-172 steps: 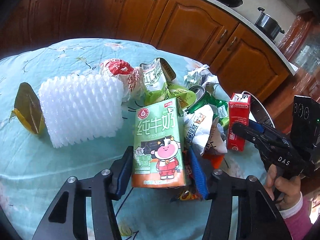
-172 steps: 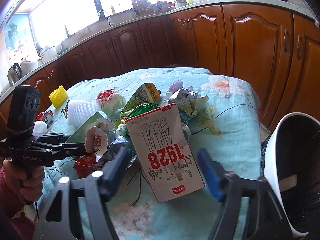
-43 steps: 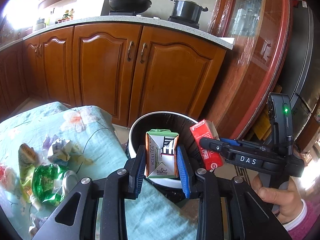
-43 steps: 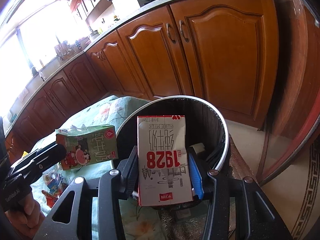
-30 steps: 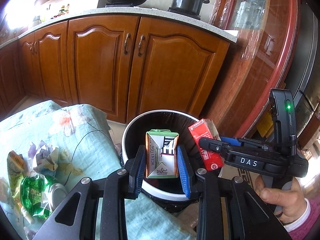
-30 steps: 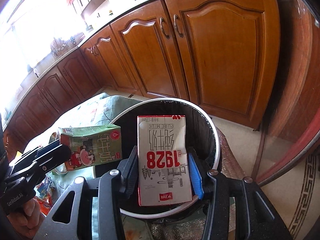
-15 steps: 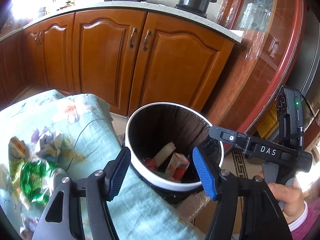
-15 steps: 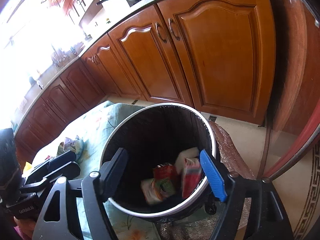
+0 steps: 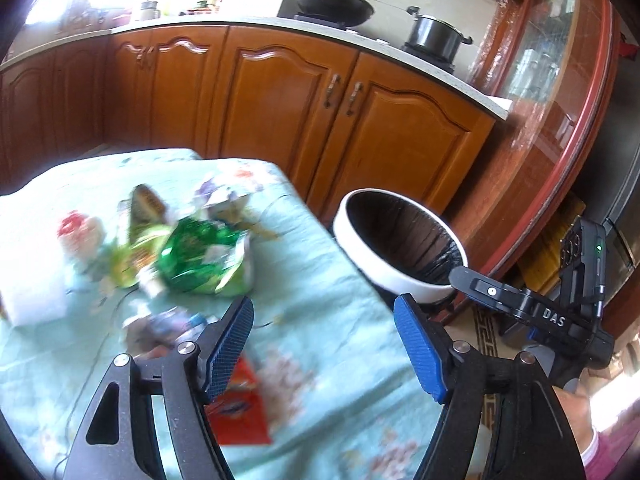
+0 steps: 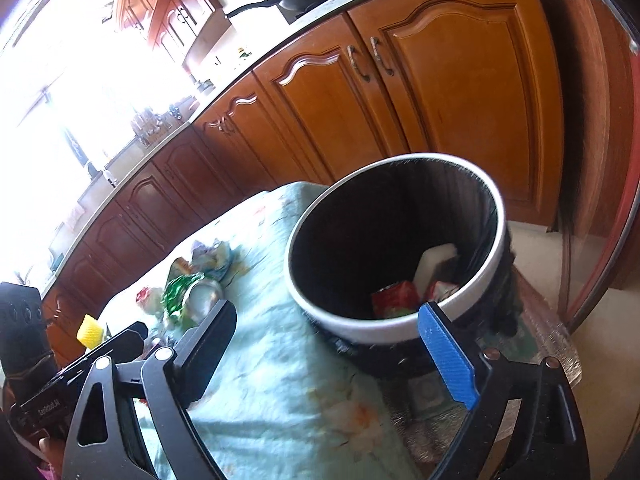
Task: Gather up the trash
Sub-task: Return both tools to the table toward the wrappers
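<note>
Wok [image 9: 335,3] and pot [image 9: 434,35] — wooden cabinets [image 9: 304,120]

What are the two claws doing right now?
Left claw: open, holding nothing.
Right claw: open, holding nothing.

Both cartons dropped into the bin [image 10: 352,332]; tongs now empty.

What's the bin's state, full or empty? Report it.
Neither: the bin is mostly empty, with a few cartons at the bottom and bare dark liner above them.
</note>
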Available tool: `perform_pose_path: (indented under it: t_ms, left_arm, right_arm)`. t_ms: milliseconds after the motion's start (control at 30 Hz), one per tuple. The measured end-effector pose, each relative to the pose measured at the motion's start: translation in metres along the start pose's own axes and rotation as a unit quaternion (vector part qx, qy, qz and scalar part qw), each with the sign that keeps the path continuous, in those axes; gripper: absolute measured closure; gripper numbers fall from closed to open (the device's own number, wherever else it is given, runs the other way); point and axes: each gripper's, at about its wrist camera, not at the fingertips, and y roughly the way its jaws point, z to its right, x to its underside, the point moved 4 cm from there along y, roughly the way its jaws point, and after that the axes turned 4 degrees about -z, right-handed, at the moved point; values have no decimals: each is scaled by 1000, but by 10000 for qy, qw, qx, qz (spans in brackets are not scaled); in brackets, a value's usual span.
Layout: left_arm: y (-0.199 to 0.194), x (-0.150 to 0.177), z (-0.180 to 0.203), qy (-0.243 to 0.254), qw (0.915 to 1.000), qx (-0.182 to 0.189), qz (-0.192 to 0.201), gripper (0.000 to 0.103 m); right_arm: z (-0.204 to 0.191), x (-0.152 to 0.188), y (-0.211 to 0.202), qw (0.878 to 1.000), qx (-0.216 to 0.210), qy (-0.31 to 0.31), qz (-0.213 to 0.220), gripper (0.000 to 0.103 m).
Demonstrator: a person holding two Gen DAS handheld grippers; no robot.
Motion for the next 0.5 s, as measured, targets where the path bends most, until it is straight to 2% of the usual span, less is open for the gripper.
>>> perform_pose_path:
  t_ms: [267, 500]
  left_arm:
    - [-54, 37, -45, -482, 9979, -420, 103, 31]
    - [-86, 61, -77, -910, 9937, -645, 91, 31]
  right_arm:
    - [-41, 33, 11, 9988, -371, -126, -290, 10]
    - [-78, 60, 23, 9955, -685, -340, -568, 10]
